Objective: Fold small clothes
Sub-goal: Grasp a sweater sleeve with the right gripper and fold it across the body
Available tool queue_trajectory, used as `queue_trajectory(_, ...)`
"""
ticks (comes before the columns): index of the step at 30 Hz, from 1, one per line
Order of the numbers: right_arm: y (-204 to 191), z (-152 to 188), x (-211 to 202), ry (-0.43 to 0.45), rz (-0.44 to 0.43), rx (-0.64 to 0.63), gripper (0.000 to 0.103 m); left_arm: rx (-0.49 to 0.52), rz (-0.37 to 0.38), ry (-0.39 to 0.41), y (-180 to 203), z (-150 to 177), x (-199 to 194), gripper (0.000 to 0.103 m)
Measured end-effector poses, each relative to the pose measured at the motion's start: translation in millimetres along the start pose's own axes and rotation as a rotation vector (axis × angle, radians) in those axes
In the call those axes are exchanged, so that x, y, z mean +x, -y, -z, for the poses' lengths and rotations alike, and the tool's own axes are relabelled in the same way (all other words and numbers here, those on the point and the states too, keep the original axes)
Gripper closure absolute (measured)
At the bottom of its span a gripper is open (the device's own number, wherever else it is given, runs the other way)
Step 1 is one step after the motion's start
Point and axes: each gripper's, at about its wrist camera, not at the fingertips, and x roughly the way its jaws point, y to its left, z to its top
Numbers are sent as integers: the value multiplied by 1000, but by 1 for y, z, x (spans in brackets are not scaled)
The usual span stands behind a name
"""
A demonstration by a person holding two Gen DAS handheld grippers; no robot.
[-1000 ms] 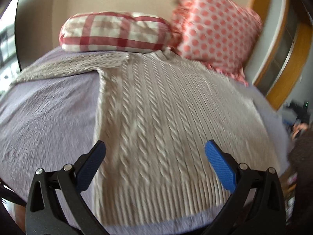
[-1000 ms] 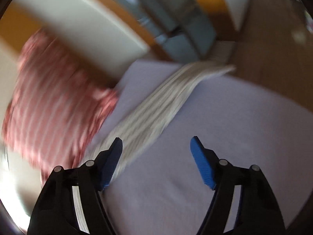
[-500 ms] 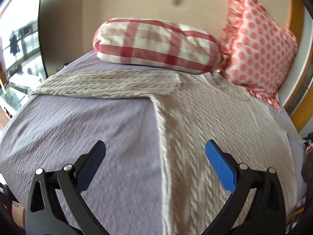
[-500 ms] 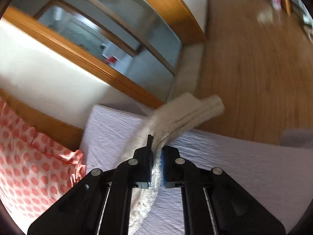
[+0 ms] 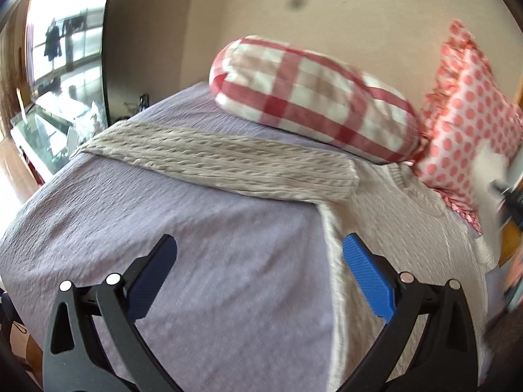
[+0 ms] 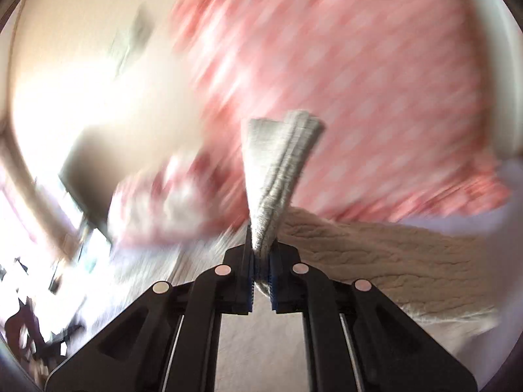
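Your left gripper (image 5: 260, 269) is spread wide and holds nothing, hovering over the lilac bed cover (image 5: 196, 261). The beige cable-knit sweater (image 5: 402, 245) lies flat on the bed, one sleeve (image 5: 222, 160) stretched leftward below the checked pillow (image 5: 310, 98). Your right gripper (image 6: 261, 261) is clamped tight on the other cuff (image 6: 278, 163), lifted before the blurred dotted pillow (image 6: 359, 81).

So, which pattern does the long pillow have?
Red and white checks; the long pillow shows best in the left wrist view.
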Motion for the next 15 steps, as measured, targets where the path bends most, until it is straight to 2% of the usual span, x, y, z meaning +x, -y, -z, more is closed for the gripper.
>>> queue_trajectory(3,-44,44,70,-196,2,-64,96,-61,12,-37,-23,-12,11,2)
queue_trajectory(5,-55,59,87,-245,8,-68,96,-109,28,-51,-38,-19,17,2)
queue_trajectory(8,-69,67,98,-259,27,-84,93,-185,54,-65,-60,-31,27,2)
queue_trajectory(10,-86,77,108,-348,0,-172,82,-222,67,-69,-70,-40,34,2)
queue_trajectory(12,-103,89,110,-393,-45,-254,65,-252,81,-72,-79,-48,40,2)
queue_trajectory(14,-111,94,98,-370,-57,-302,42,-286,98,-82,-86,-54,47,2)
queue_trajectory(15,-111,94,95,-356,-64,-300,41,-316,112,-93,-92,-58,54,3)
